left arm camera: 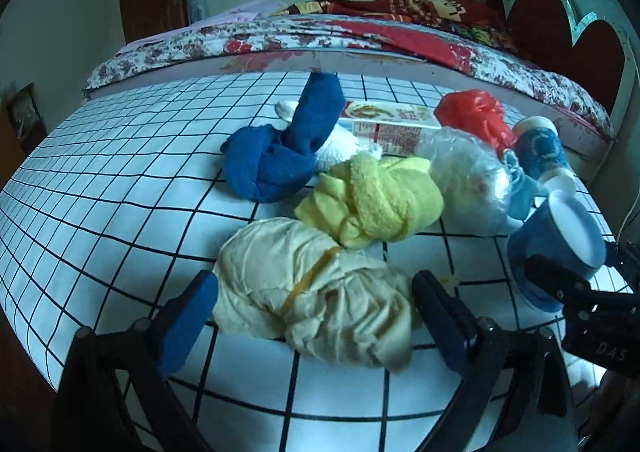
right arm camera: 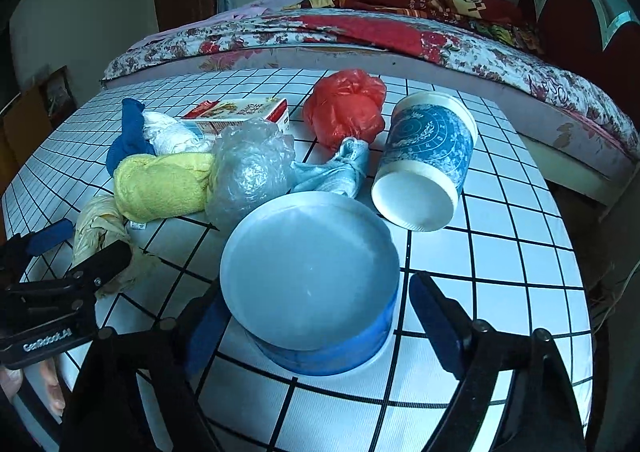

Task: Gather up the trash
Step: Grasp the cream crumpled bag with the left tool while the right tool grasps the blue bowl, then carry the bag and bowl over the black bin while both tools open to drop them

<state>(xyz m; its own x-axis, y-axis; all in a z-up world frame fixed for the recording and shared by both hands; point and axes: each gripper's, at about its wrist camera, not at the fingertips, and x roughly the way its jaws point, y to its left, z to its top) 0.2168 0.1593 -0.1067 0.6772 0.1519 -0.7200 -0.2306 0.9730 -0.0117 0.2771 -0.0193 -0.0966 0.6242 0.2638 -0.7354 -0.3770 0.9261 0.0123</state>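
on the checked table (left arm camera: 100, 187) beside the bed, trash lies heaped. left gripper (left arm camera: 316, 312) stands spread wide around a cream crumpled bag (left arm camera: 312, 292), pads not yet pressing it. right gripper (right arm camera: 316, 316) is also wide, straddling a blue paper cup (right arm camera: 316, 284) lying on its side, one pad touching or nearly so. behind are a yellow cloth (left arm camera: 372, 199), a clear plastic wad (right arm camera: 248, 167), a red bag (right arm camera: 344, 107) and a patterned cup (right arm camera: 428, 159). i'd worry the cup rolls or crushes if squeezed off-centre, and the limp bag may slip through.
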